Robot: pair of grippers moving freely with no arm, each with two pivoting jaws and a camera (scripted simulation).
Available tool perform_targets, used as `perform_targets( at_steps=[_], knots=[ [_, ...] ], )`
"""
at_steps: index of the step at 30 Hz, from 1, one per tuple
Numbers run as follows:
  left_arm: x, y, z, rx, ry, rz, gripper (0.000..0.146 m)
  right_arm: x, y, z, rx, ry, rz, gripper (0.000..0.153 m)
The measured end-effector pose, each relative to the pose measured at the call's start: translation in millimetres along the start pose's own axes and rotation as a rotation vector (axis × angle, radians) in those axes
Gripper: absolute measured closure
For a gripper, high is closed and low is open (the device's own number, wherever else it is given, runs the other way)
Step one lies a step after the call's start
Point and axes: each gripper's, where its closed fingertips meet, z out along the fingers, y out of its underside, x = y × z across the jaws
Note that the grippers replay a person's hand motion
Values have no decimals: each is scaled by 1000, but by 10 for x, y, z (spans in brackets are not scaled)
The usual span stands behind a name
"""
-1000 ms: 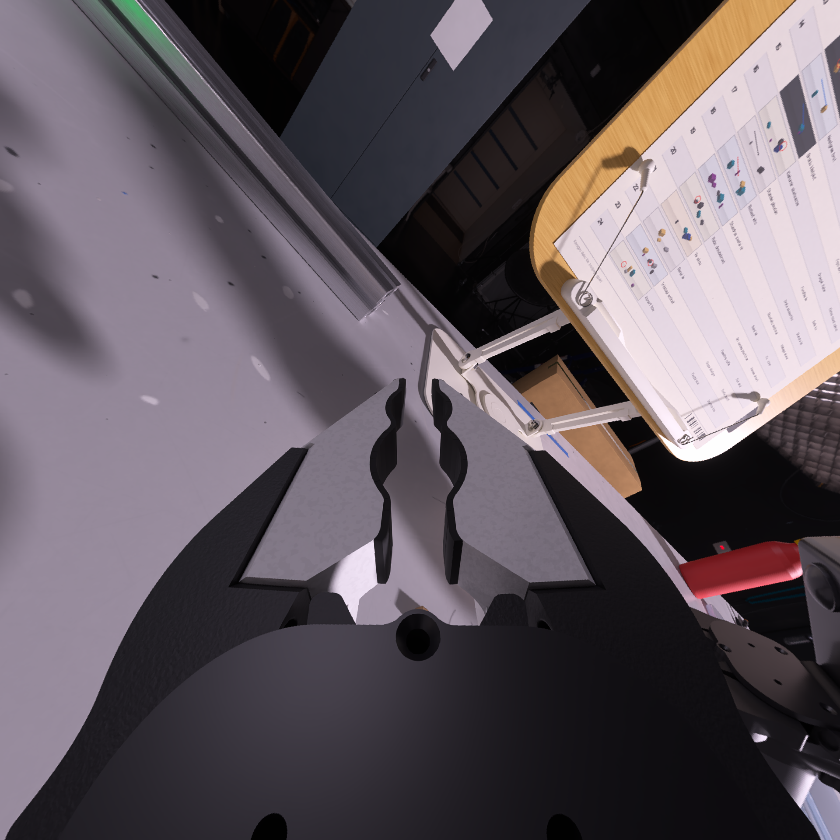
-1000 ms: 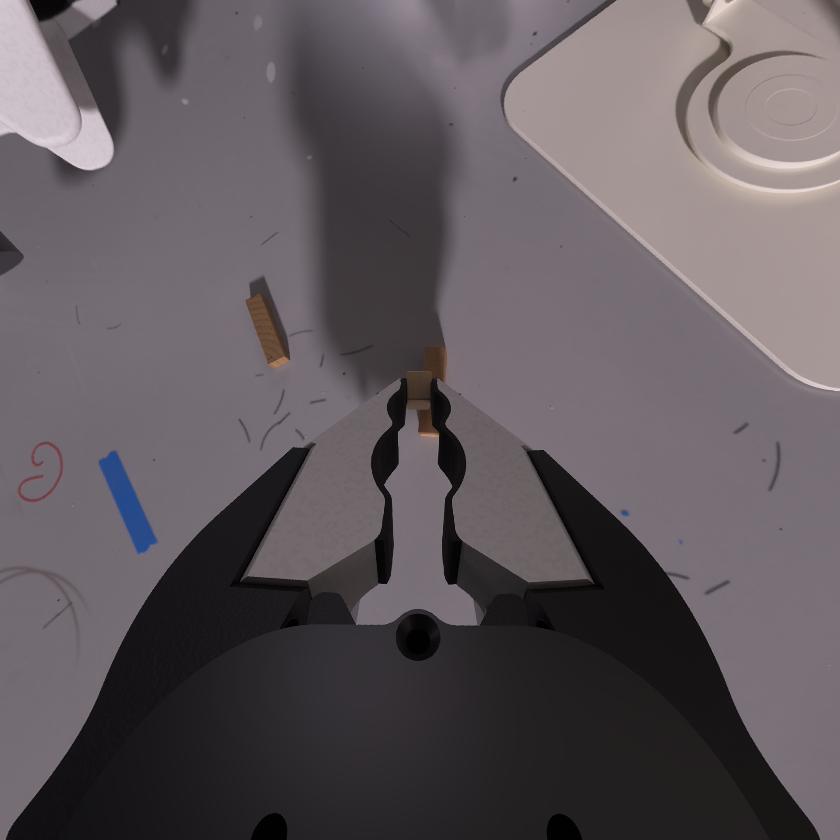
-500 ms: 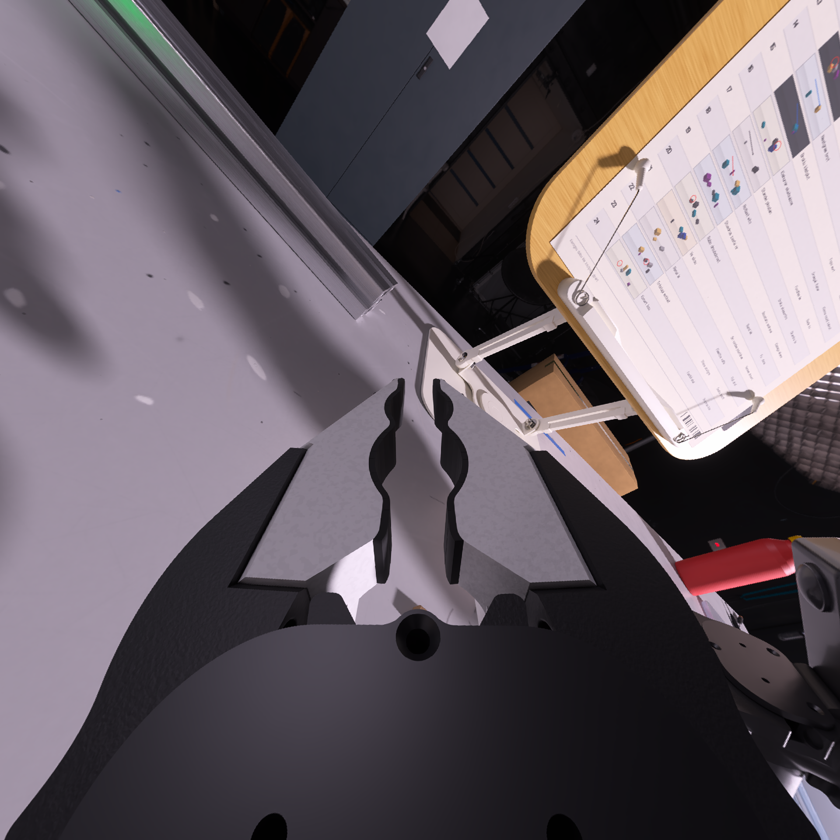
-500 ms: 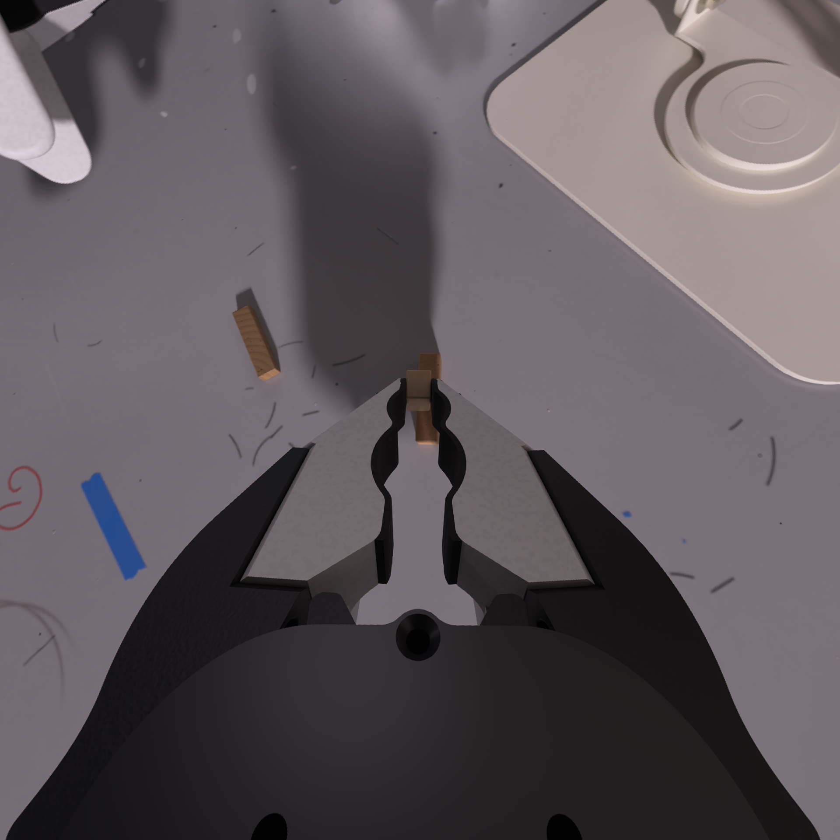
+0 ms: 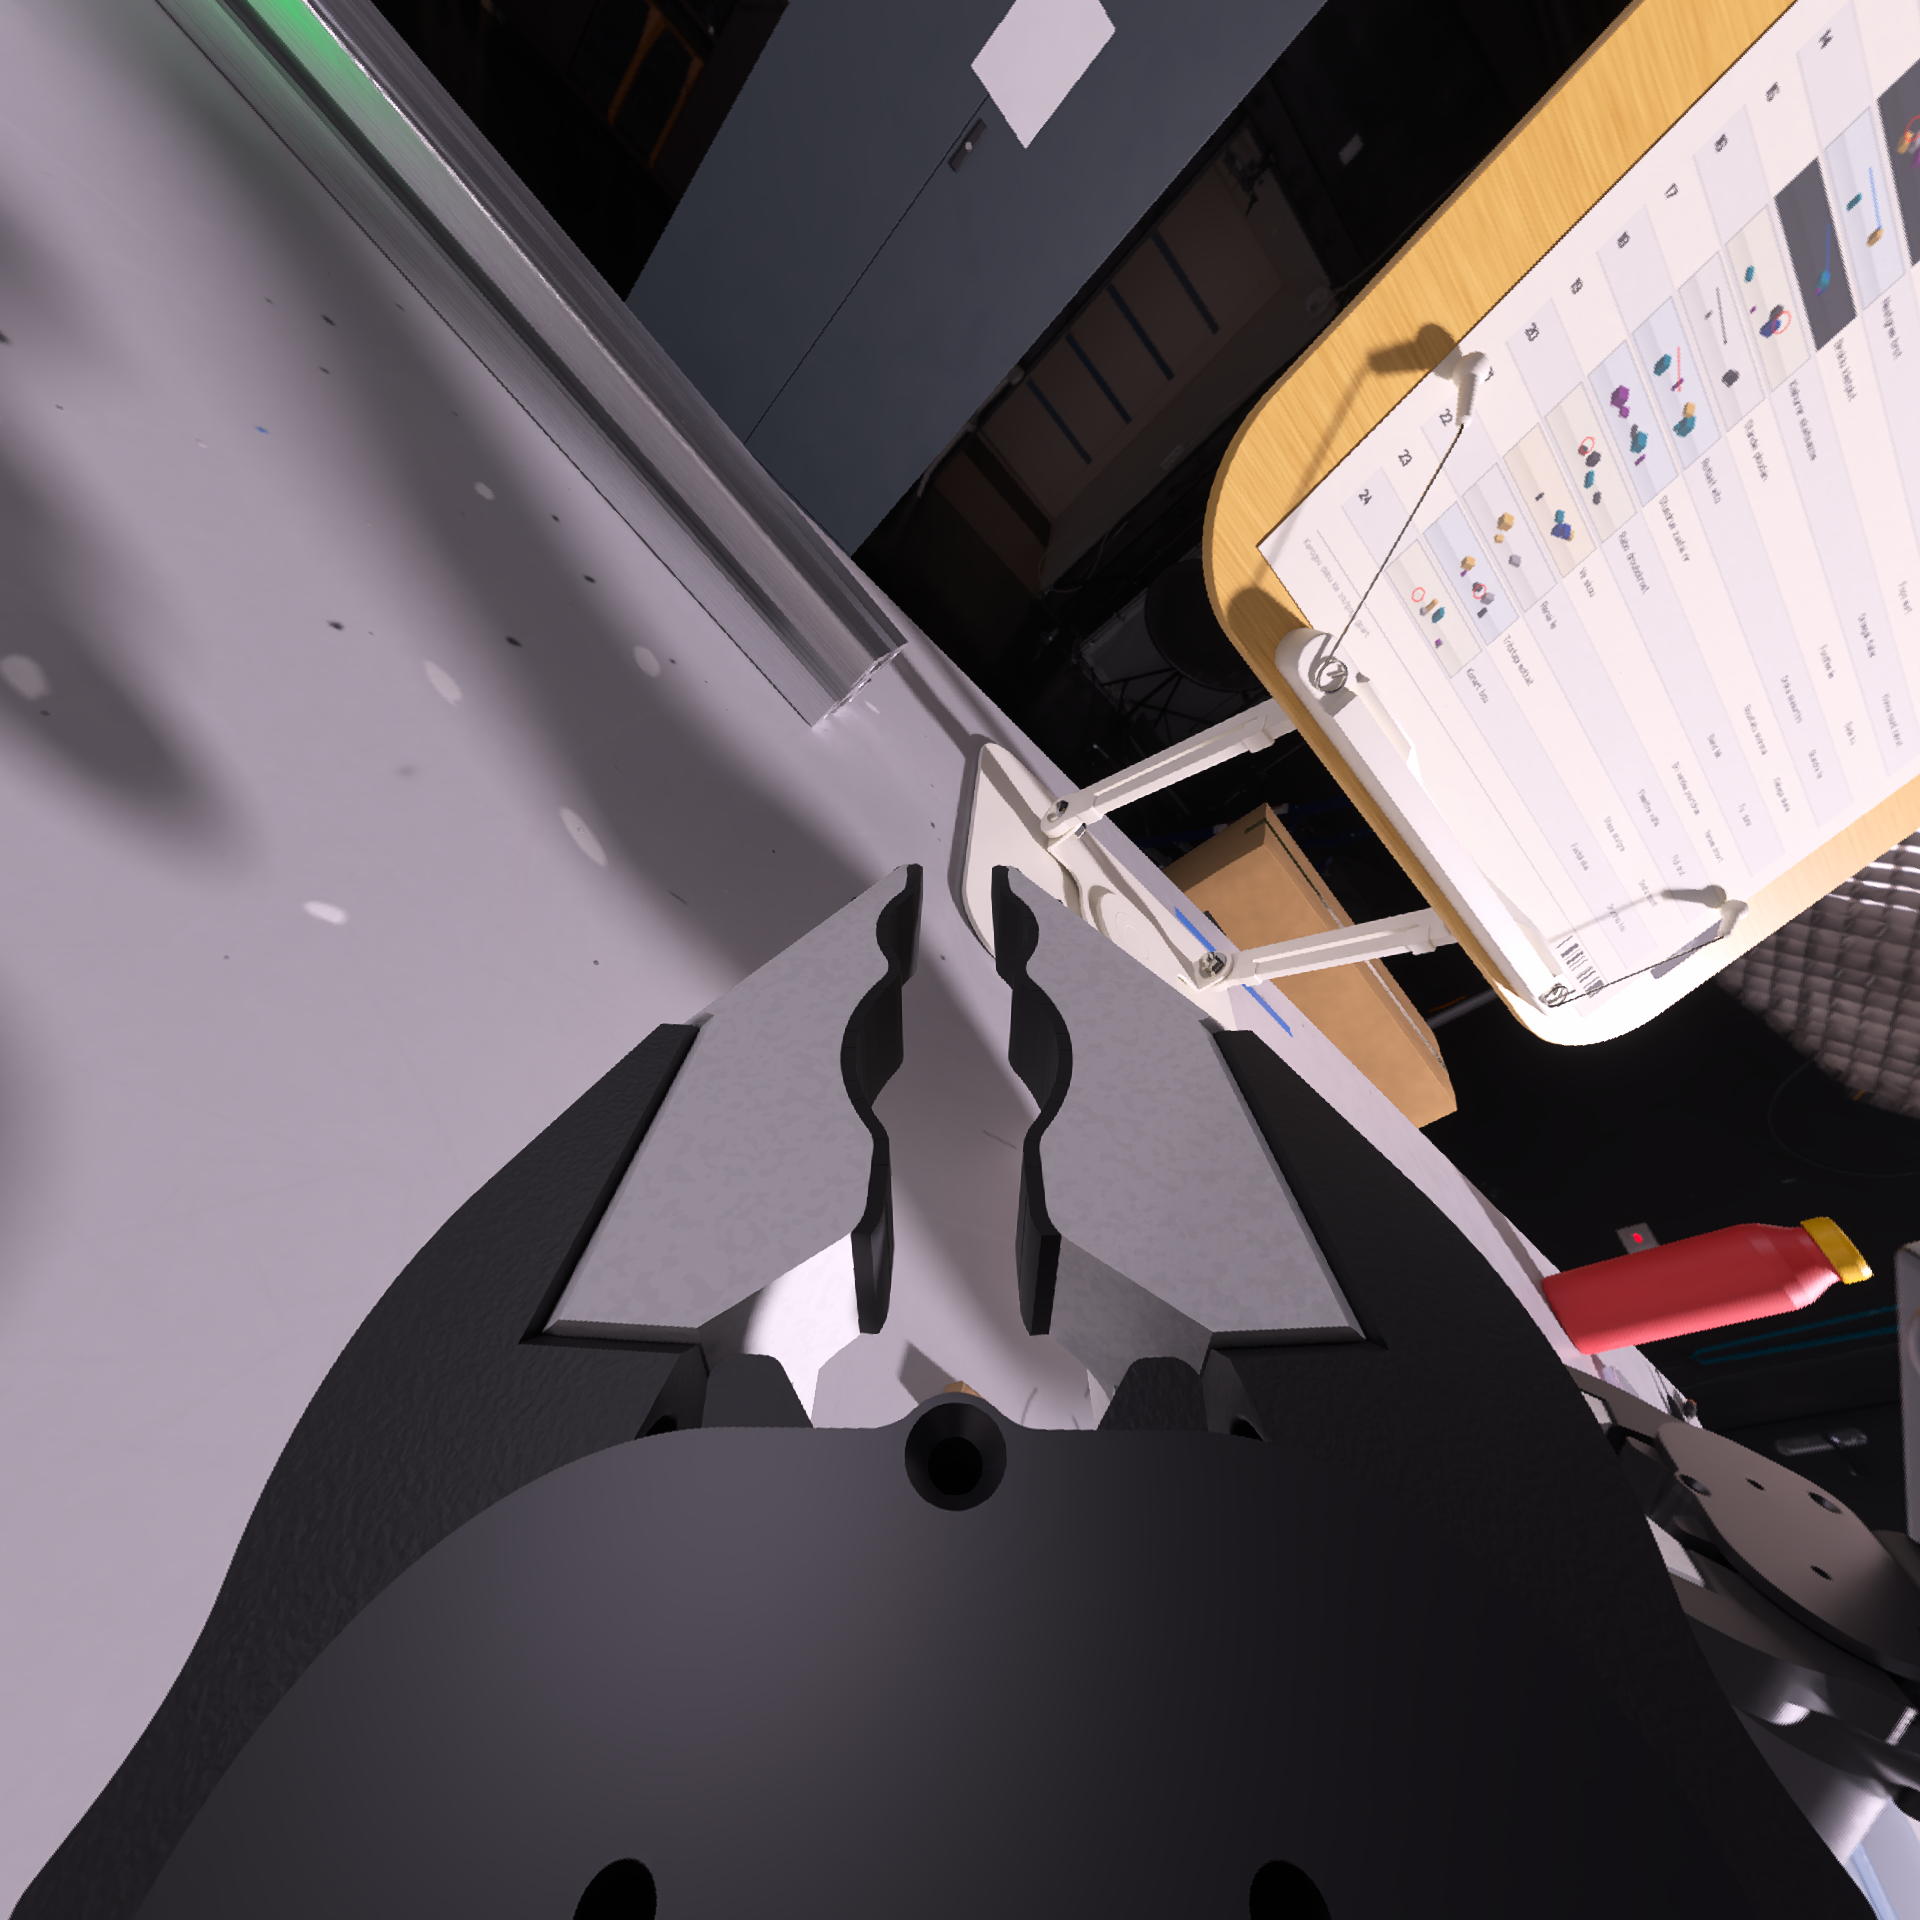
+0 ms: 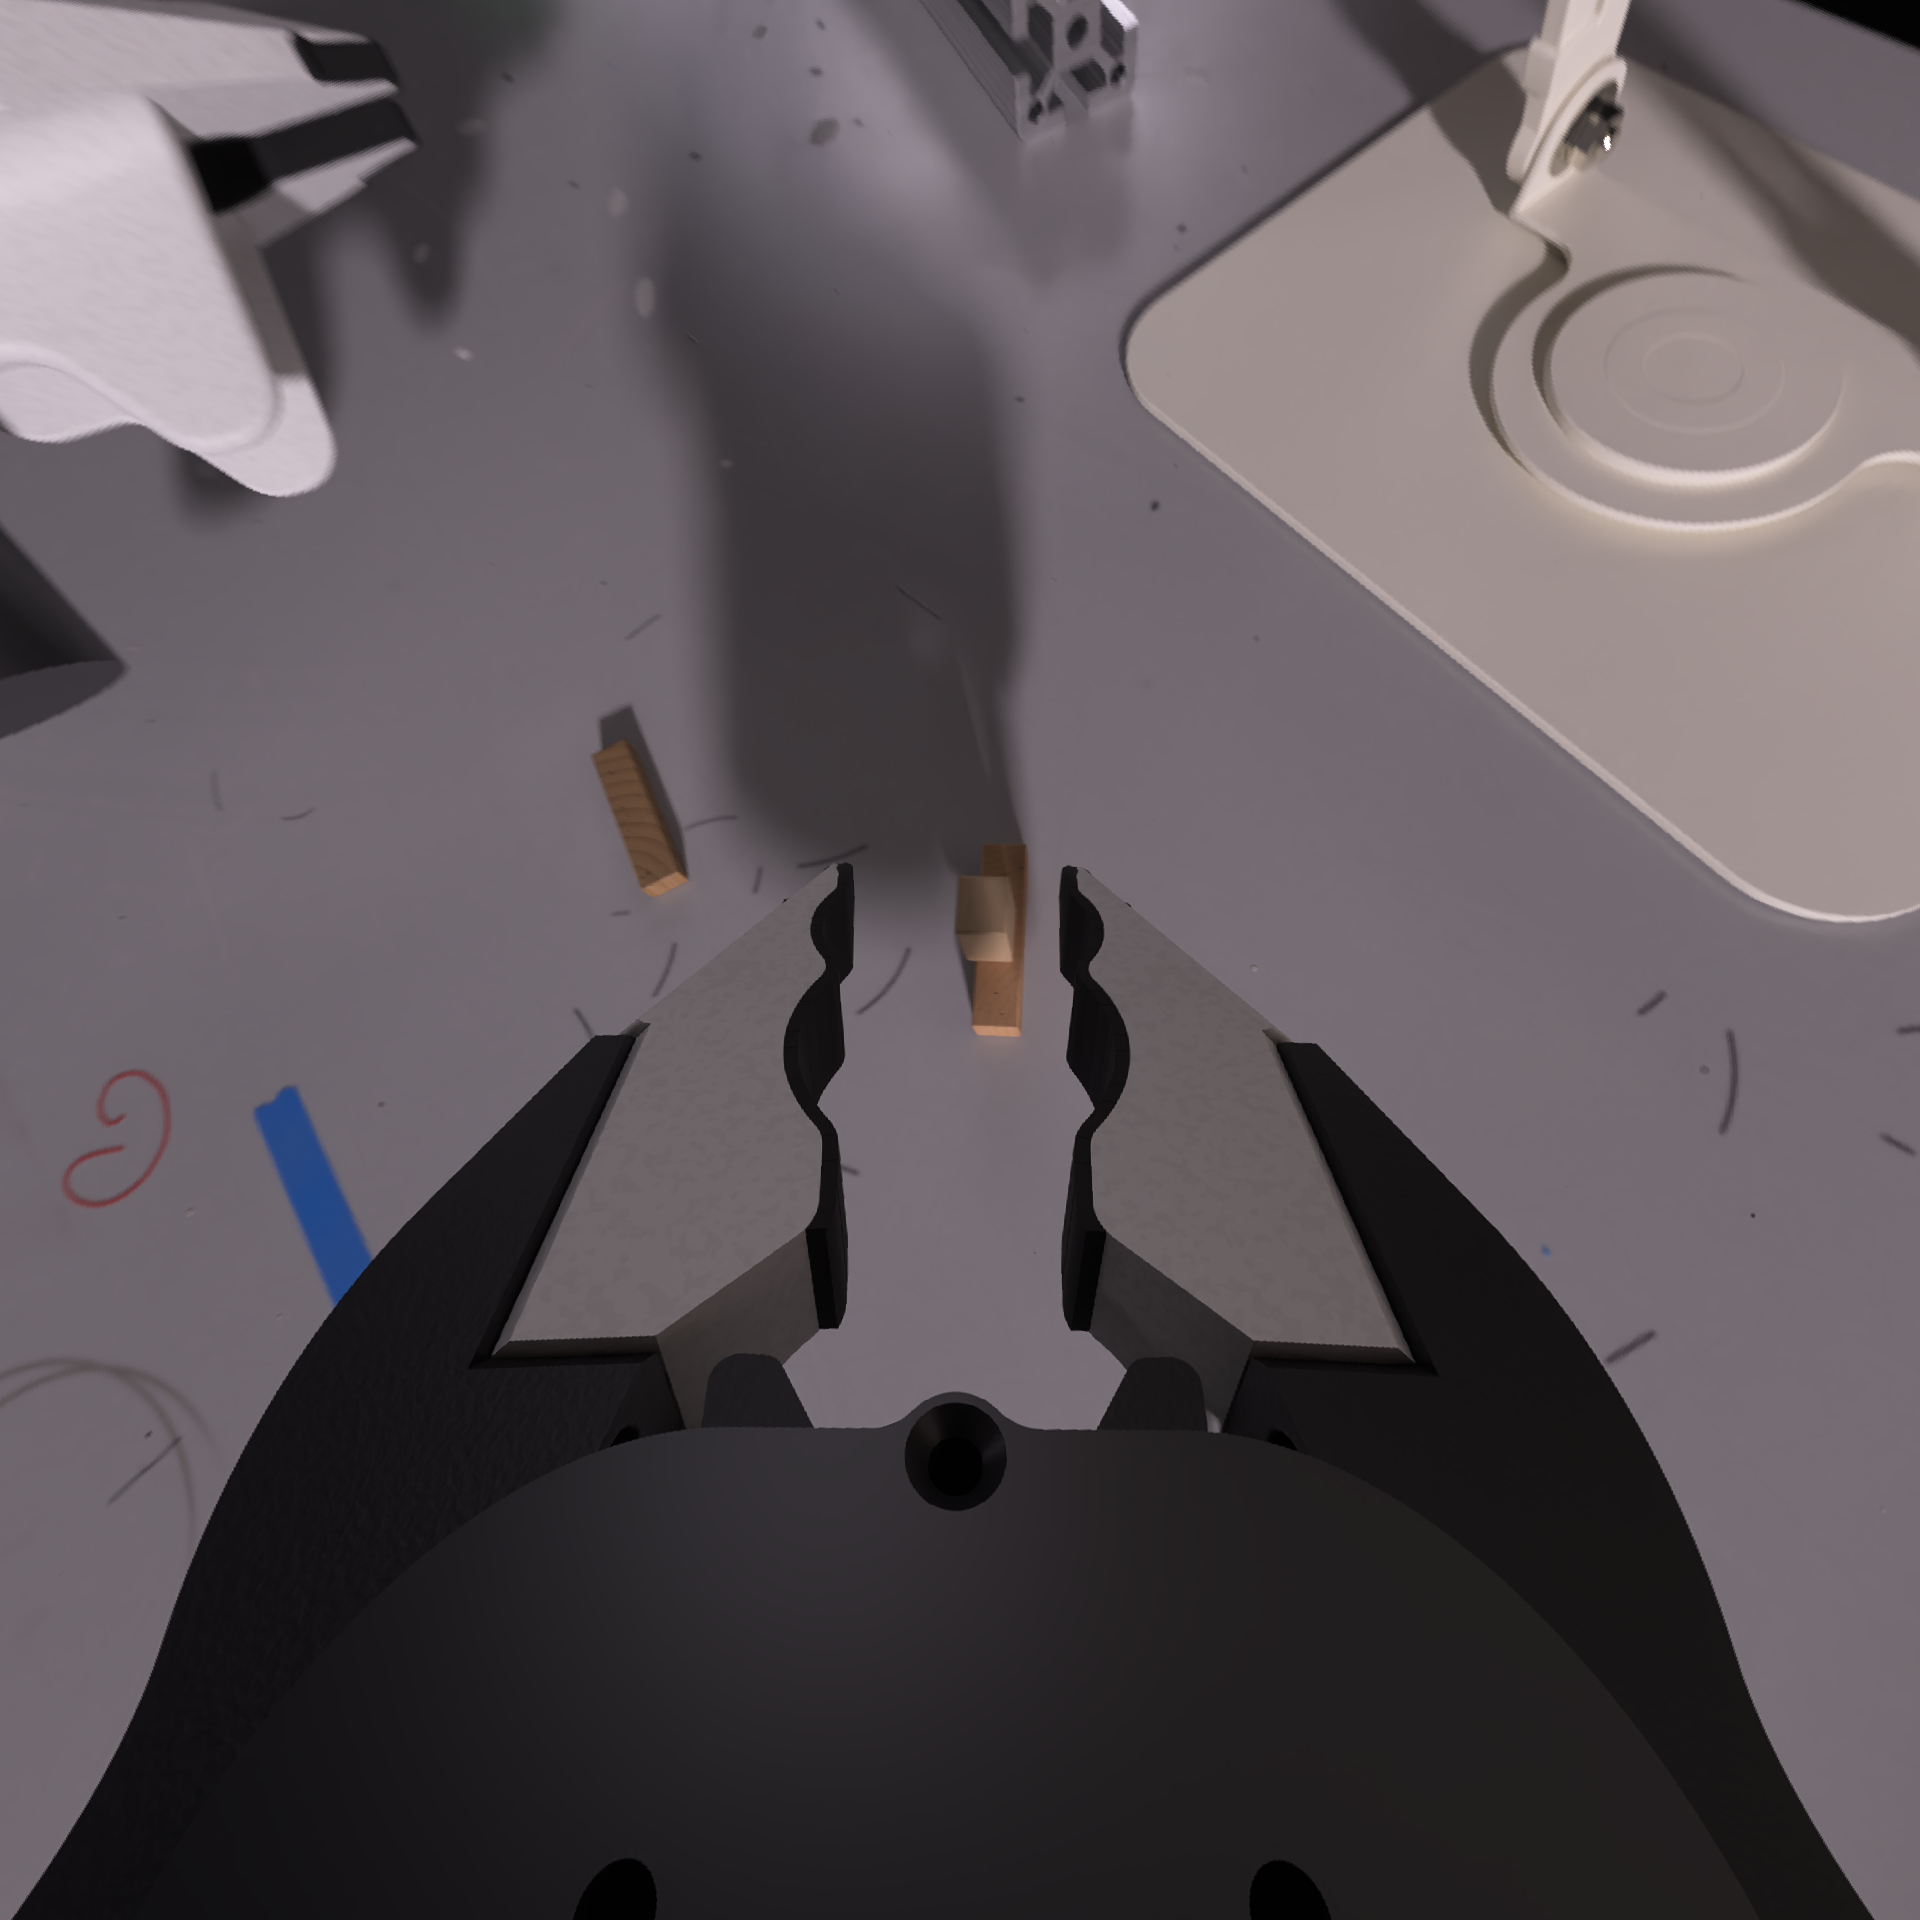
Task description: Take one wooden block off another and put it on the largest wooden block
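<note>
The small pale block (image 6: 984, 914) is seen resting on top of a longer wooden block (image 6: 1000, 977) on the grey tabletop (image 6: 1351, 935), directly ahead of the right gripper (image 6: 956, 894). The right gripper is spread wide and nothing is held between its fingers; the stacked pair lies beyond and between the fingertips, apart from both. A second long wooden block (image 6: 638, 819) lies flat on the tabletop to the left, well apart from the stack. Which of the two long blocks is the largest cannot be told for certain from this view. If the block beneath the small one is the largest, the placement is judged done and only a withdrawal is left; if not, the lift and transfer remain.

The left gripper (image 5: 954, 883) is nearly pressed together, with a narrow gap and nothing pinched; it is pointed toward the tabletop's far edge, where a white stand base (image 5: 1091, 894) carries a wooden board (image 5: 1455, 312).

Open tabletop is available around both blocks. To the right, a pale base plate (image 6: 1455, 582) is bordered by a raised edge; an aluminium rail end (image 6: 1060, 62) stands farther off. The other gripper's white body (image 6: 156, 291) hangs at upper left.
</note>
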Motion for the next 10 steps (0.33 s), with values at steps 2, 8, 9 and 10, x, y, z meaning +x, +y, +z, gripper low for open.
perform_targets(
  at_steps=[2,8,9,10],
  knots=[
    [1,3,1,-1,0,2,133,-60,-41,-44,23,-25,-13,112],
    [5,9,2,-3,0,3,133,-273,12,-104,19,-72,-83,112],
    [6,9,2,-3,0,3,133,-286,35,-107,11,-66,-101,112],
    [6,9,1,-3,1,2,133,-290,51,-112,7,-55,-118,113]
  ],
)
